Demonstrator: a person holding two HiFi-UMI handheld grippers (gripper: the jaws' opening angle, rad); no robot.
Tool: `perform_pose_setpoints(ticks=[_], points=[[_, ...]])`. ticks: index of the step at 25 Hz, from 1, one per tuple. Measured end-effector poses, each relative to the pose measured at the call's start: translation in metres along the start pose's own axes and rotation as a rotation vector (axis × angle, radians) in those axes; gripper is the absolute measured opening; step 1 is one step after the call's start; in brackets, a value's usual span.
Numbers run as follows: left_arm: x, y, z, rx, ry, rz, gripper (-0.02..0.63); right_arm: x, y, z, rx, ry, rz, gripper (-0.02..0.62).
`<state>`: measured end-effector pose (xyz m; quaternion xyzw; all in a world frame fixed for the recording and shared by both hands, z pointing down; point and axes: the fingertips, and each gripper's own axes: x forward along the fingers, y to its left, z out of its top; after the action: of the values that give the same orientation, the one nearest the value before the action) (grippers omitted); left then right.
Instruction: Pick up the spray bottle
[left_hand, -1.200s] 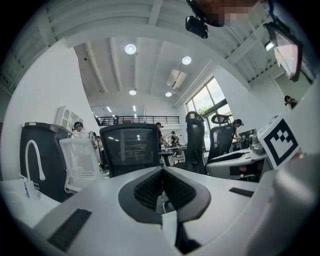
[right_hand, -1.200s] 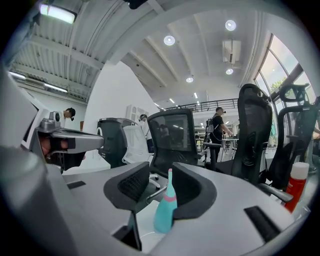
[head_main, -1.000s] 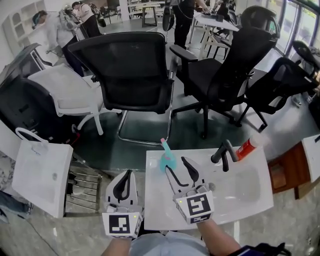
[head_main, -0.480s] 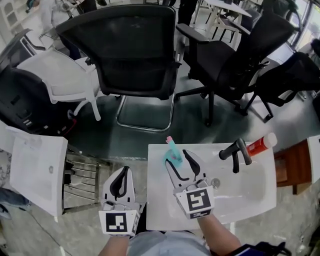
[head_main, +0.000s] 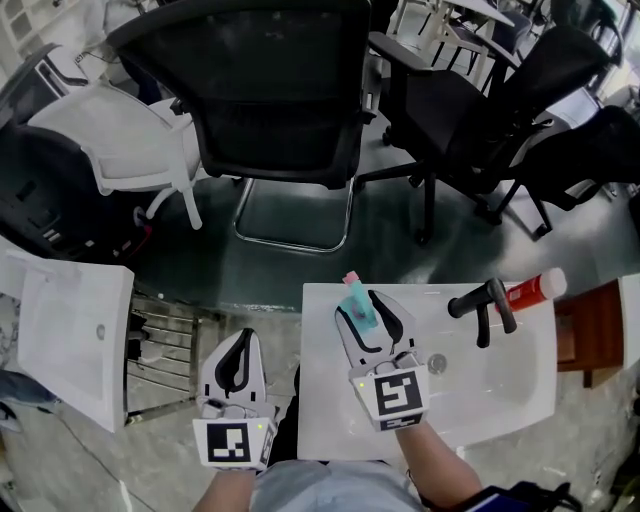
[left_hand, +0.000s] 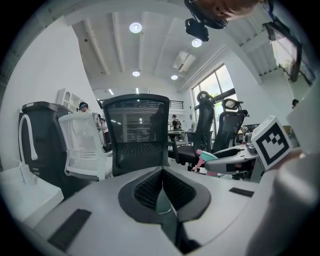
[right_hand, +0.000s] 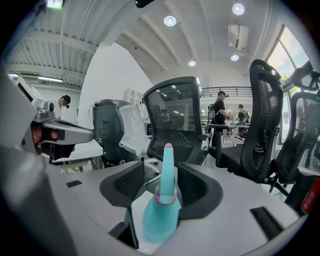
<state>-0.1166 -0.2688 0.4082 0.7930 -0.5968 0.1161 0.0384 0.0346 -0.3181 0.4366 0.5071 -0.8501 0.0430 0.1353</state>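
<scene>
A teal spray bottle (head_main: 358, 300) with a pink-tipped nozzle stands upright on the back left rim of a white sink (head_main: 500, 390). My right gripper (head_main: 362, 306) has its jaws on either side of the bottle's body. The jaws are closing, and a slit still shows beside the left pad in the right gripper view, where the bottle (right_hand: 162, 210) fills the gap of the right gripper (right_hand: 162, 172). My left gripper (head_main: 240, 346) hangs left of the sink, off its edge, with its pads together and nothing held. The left gripper view shows those shut pads of my left gripper (left_hand: 161, 178) and the bottle (left_hand: 202, 160) far to the right.
A black faucet (head_main: 480, 305) and a red tube (head_main: 530, 290) sit at the sink's back right. A black mesh chair (head_main: 270, 110) stands beyond the sink, with more chairs around it. A second white sink (head_main: 60, 330) and a wire rack (head_main: 165, 345) lie to the left.
Both grippers moved forward and lower. The right gripper's jaws, which were just short of the bottle, now stand on either side of it. The bottle has not shifted on the sink.
</scene>
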Motion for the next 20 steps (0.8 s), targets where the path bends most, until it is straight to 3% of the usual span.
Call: perform_pose_setpoints(ticks=[20], points=[[0.003, 0.008, -0.003, -0.002, 0.004, 0.011, 0.018, 0.01, -0.007, -0.012, 0.003, 0.053, -0.039, 0.166]])
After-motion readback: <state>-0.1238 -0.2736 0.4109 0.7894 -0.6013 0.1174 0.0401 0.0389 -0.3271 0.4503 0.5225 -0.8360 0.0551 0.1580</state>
